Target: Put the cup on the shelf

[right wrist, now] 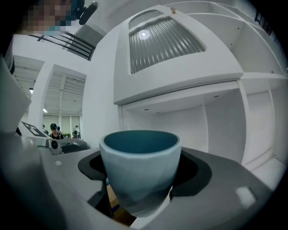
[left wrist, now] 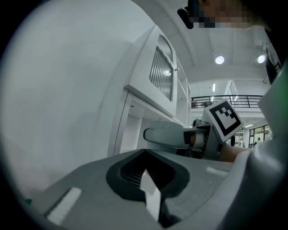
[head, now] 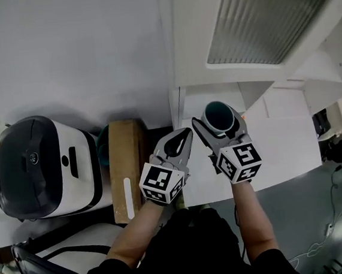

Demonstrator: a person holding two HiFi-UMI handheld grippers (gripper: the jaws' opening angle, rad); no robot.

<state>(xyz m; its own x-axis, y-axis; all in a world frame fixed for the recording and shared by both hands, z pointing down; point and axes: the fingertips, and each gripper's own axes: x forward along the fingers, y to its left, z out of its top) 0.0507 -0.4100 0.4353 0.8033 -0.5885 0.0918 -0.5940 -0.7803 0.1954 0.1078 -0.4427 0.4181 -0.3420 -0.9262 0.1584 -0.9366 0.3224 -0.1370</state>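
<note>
A teal cup (head: 219, 115) stands upright between the jaws of my right gripper (head: 220, 125), which is shut on its sides. In the right gripper view the cup (right wrist: 140, 164) fills the middle, gripped low on its body by the right gripper (right wrist: 141, 182). Behind it the open white shelf bay (right wrist: 189, 119) sits under a ribbed-glass door (right wrist: 162, 42). From the head the shelf (head: 283, 143) lies just beyond the cup. My left gripper (head: 182, 137) hovers beside the right one, shut and holding nothing. In its own view the left gripper (left wrist: 145, 152) has its tips together.
A white appliance with a dark lid (head: 41, 167) stands at the left, with a brown box (head: 127, 167) next to it. The ribbed cabinet door (head: 267, 15) hangs above the shelf. Grey floor with cables (head: 334, 208) is at the lower right.
</note>
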